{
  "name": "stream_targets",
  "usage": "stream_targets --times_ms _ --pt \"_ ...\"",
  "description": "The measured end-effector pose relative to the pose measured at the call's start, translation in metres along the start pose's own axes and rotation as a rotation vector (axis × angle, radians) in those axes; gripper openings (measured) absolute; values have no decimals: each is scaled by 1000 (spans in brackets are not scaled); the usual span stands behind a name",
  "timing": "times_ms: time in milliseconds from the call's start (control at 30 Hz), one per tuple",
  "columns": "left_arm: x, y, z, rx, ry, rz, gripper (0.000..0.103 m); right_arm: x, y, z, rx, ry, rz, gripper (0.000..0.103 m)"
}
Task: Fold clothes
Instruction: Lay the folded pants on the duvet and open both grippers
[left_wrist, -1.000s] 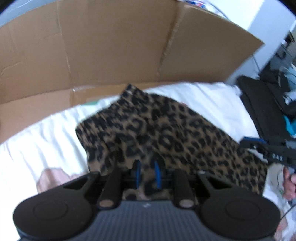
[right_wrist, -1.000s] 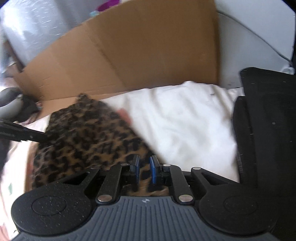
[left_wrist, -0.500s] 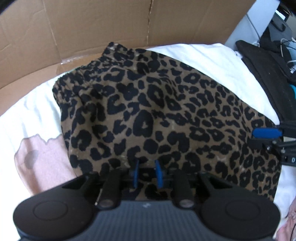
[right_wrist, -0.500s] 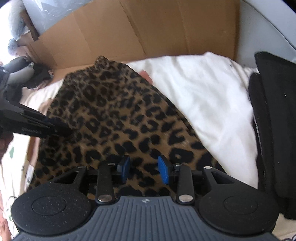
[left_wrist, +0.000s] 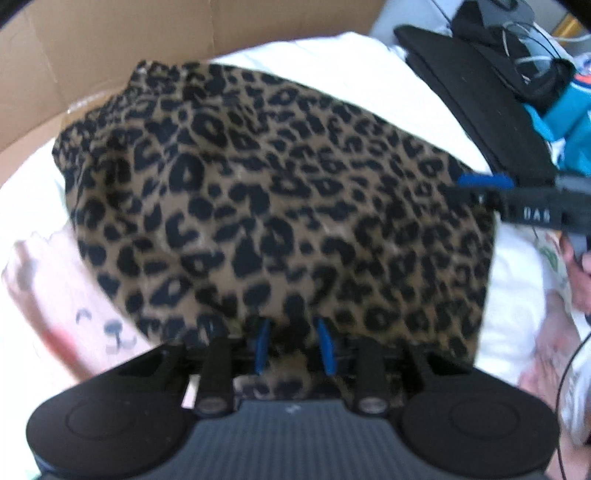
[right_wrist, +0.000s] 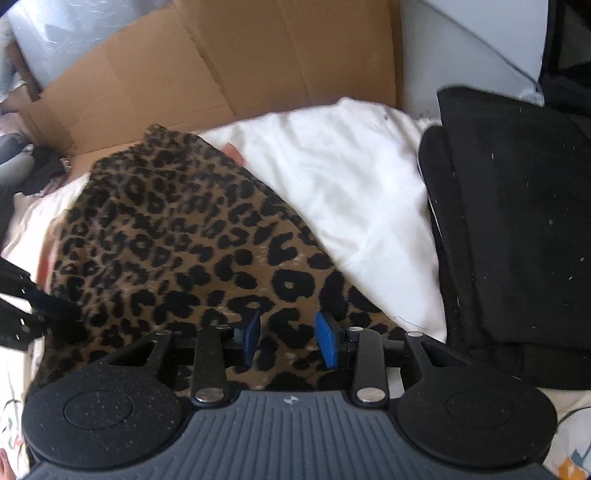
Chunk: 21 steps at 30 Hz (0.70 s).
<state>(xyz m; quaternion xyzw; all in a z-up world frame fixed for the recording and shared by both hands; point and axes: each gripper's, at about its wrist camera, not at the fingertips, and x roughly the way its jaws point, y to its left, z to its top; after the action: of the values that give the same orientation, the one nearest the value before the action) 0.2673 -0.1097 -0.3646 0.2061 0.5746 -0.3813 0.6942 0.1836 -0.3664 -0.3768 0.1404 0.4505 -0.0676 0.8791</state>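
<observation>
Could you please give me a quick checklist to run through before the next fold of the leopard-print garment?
1. Left gripper state: jaws apart, cloth between the blue pads, not pinched. Ok if released on purpose.
2. Right gripper state: jaws apart over the near edge. Ok.
3. Leopard-print garment lies spread on the white sheet, fairly flat. Ok.
4. Far edge bunched near the cardboard. Not ok, smooth it first.
5. Layers aligned underneath: cannot tell.
6. Black fabric apart from the garment on the right. Ok.
</observation>
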Motion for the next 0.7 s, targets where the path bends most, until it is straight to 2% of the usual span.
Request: stream_targets --times_ms 100,200,333,467,700 --pt "-19 -4 -11 15 -20 -4 29 -16 11 -2 -11 -20 23 40" --pt "-33 -8 -21 0 -74 -9 29 -27 23 -7 -20 -31 51 40" --pt "-29 -11 -32 -35 -165 -29 29 -30 36 -18 -63 -36 54 40" --pt "-14 -10 -47 -85 -227 -54 28 -25 33 -27 -30 -3 59 40" --pt "6 -10 -78 -95 -178 -74 24 -6 32 -45 -120 53 17 40"
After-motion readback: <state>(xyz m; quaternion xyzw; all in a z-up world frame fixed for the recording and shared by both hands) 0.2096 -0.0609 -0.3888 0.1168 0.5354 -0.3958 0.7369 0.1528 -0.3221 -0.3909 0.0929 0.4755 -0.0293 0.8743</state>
